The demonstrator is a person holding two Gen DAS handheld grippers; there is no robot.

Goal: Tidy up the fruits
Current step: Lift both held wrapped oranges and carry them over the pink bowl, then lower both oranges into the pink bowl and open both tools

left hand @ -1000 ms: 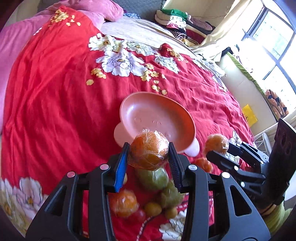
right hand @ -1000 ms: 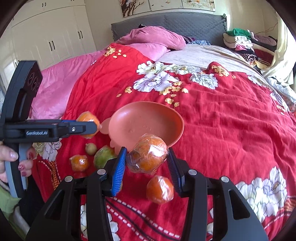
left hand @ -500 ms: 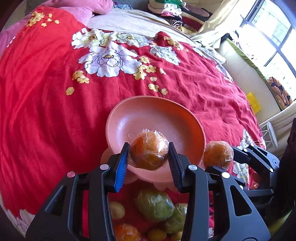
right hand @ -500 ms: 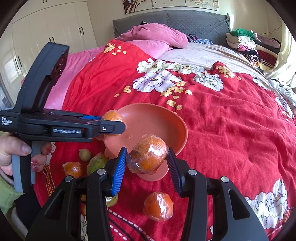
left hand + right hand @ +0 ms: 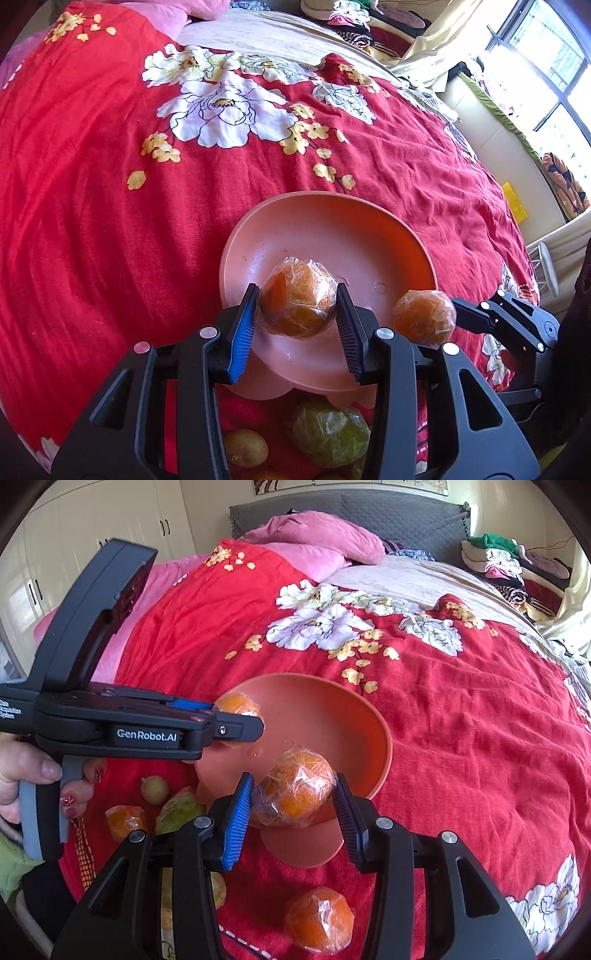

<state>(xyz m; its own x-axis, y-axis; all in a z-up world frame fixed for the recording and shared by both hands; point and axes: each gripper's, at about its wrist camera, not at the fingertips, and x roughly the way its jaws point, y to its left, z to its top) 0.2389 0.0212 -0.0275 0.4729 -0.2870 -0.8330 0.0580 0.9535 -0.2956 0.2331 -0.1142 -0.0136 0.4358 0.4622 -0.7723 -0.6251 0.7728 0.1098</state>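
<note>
Since each tool carries its own plastic-wrapped orange, both hang over the pink bowl ready for a drop; the left tool is clamped on one wrapped orange above the bowl's middle, and the right tool is clamped on another wrapped orange at its near rim; the bowl sits on the red floral bedspread towards the foot of the bed; loose fruit lies beside it, a green fruit, a small yellowish fruit, another wrapped orange on the spread; the two tools crowd the same bowl, so I would judge they could bump.
</note>
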